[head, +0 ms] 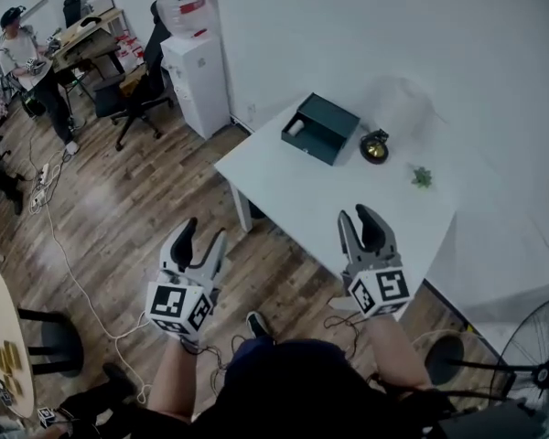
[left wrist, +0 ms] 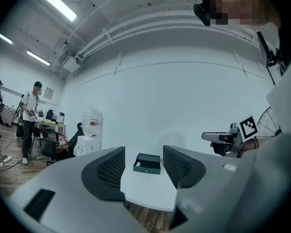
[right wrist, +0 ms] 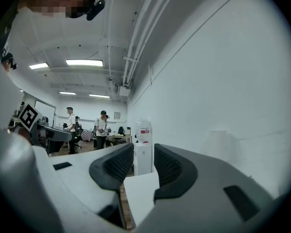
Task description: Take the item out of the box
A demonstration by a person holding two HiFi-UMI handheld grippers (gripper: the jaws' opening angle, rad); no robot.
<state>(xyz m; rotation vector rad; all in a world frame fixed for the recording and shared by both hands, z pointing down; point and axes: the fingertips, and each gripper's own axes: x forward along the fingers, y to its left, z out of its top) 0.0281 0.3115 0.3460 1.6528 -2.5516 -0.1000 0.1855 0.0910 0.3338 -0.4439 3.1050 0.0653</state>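
A dark green box (head: 320, 128) lies open on the far part of the white table (head: 329, 199), with a small white item (head: 296, 127) in its left end. Both grippers hang in front of the table's near edge, well short of the box. My left gripper (head: 204, 230) is open over the wood floor with nothing between its jaws. The left gripper view frames the box (left wrist: 147, 163) between its fingers (left wrist: 111, 171). My right gripper (head: 359, 214) is at the table's near edge, its jaws a little apart and empty. The right gripper (right wrist: 143, 152) points at a water dispenser (right wrist: 143, 147).
A round black and gold object (head: 375, 146) sits right of the box, and a small green sprig (head: 422, 177) lies nearer. The water dispenser (head: 197, 71) stands left of the table. A fan (head: 542, 364) is at the lower right. A person (head: 27, 58) and desks are far left.
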